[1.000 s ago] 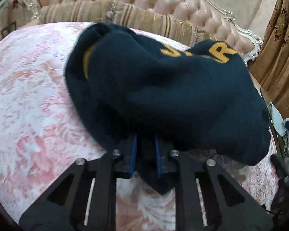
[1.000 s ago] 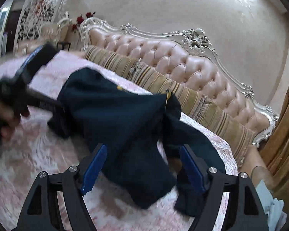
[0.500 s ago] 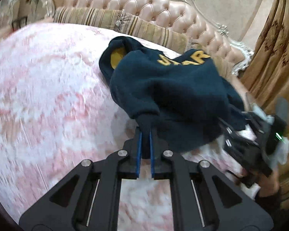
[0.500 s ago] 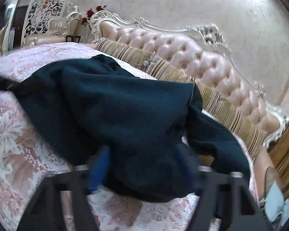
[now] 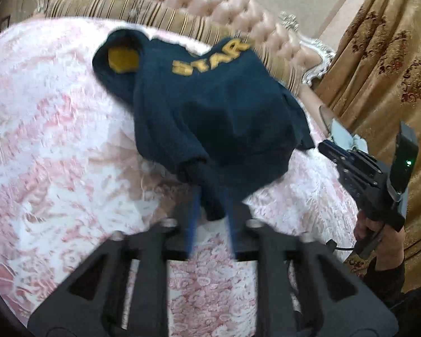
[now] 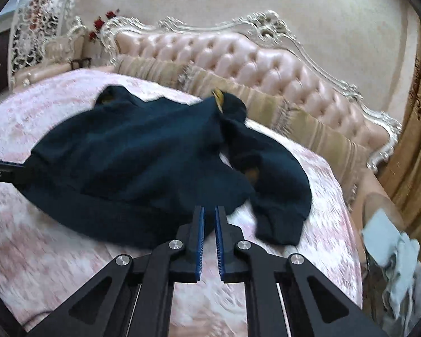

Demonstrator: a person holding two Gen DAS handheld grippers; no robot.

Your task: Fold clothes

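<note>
**Sweatshirt down on the bed, time to square it up**

Here I am over the bed (image 5: 56, 154), and the navy sweatshirt (image 5: 224, 106) sits in a rumpled mound towards the headboard end, close to the striped bolsters (image 6: 308, 123) and nearer the right-hand edge of the bed than the left.

The left gripper (image 5: 212, 219) has just been opening. Its jaws stand a little apart with a cuff or hem end hanging between them, and I don't see the pads pressing on it.

The right gripper (image 6: 209, 224) has just been closing. Its jaws are all but together, tips right at the lower hem. I can't tell whether a fold of cloth is caught there.

As I judge it, the step now is spreading the thing flat before any fold. I'd take the hem at its two corners, draw them apart towards the foot edge of the bed and lay the body smooth, lettering up. The sleeve flopped on the right needs pulling straight first, or it will bunch under the fold.

The fabric looks a thick, soft fleece with ribbed edges, so it should slump rather than crease. It has raised yellow letters (image 5: 210, 59) and a yellow lining (image 5: 123, 59) at the neck or hood. The bedspread is pink and white with a floral, textured weave, likely grippy enough to drag the cloth.
</note>
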